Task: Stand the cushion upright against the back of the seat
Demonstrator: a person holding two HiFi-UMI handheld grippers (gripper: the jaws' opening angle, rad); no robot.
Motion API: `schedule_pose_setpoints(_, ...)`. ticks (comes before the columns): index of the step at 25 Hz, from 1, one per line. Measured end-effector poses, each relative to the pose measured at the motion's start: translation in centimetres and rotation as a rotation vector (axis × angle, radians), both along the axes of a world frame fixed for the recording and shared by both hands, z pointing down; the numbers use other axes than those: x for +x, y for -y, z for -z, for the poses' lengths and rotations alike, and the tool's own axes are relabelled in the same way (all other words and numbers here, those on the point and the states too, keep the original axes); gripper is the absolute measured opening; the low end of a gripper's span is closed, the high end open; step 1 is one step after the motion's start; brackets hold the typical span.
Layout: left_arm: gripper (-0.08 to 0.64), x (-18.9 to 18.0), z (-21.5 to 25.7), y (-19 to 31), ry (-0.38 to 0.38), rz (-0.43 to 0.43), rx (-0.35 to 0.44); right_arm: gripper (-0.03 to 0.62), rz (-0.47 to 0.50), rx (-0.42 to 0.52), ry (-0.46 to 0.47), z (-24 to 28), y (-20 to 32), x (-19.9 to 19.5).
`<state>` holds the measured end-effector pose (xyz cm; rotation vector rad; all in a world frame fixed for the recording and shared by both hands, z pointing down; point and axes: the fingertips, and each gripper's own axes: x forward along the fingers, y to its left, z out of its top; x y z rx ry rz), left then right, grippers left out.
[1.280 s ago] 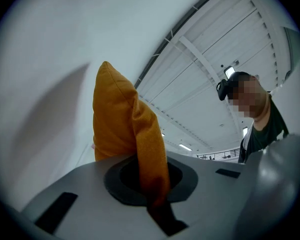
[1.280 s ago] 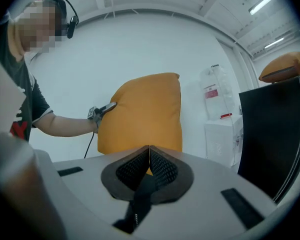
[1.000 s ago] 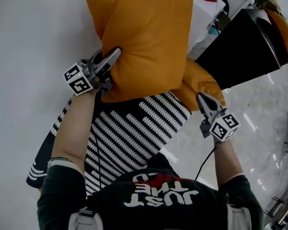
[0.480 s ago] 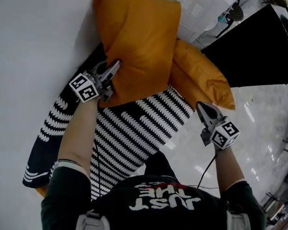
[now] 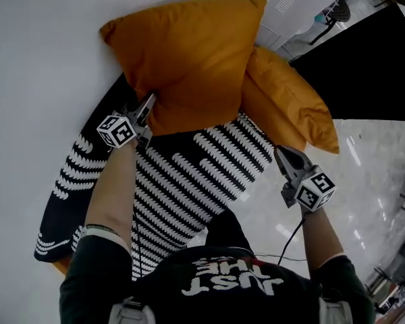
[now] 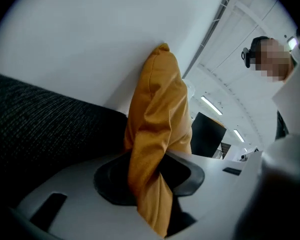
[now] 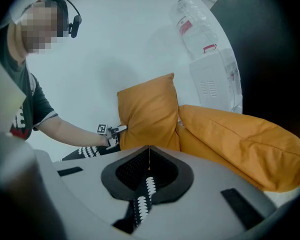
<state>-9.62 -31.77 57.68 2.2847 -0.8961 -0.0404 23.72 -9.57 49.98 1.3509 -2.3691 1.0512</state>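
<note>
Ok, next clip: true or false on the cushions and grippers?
The left gripper has fabric of the upright cushion between its jaws. True; the jaws have just been opening.
The right gripper holds the second cushion. False: the right gripper's jaws are shut on nothing, clear of the second cushion.
The seat cover is plain grey. False: the seat cover is black with white stripes.
The upright cushion stands before a white surface. True.
</note>
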Motion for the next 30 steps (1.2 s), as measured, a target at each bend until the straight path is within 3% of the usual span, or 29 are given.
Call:
schedule_pose_setpoints(5, 0.247, -1.4, -3.7, -0.9, -0.035, 0.097, -0.119, 0.025, 0.013, -0.013, 0.019, -1.2, 0.3, -1.2)
schedule_pose_setpoints(9, 0.302, -1.6, -4.0, -1.9, -0.034, 0.127, -0.143, 0.025, 0.015, -0.009, 0.016, -1.0, 0.5, -1.4)
schedule_pose_setpoints(12, 0.407, -2.5, -4.5, -2.8, -0.016, 0.182, -0.174, 0.025, 0.011, -0.006, 0.017, -0.8, 0.7, -1.4)
schedule_pose_setpoints(15, 0.410, -3.8, -3.5, -4.1, -0.019, 0.227, -0.170, 0.025, 0.023, 0.004, 0.014, 0.1, 0.7, -1.9)
schedule_pose_setpoints(20, 0.410, -5.7, 0.2, -7.0, -0.071, 0.223, -0.140, 0.025, 0.037, 0.050, 0.002, 2.8, 1.6, -2.8)
schedule_pose_setpoints(25, 0.402, -5.7, 8.7, -12.2, -0.175, 0.092, -0.071, 0.025, 0.048, 0.118, -0.006, 7.9, 1.5, -4.5)
schedule_pose_setpoints(30, 0.222, -7.1, 19.2, -18.0, -0.286, 0.026, 0.044, 0.025, 0.040, 0.184, -0.007, 14.2, -1.0, -7.0)
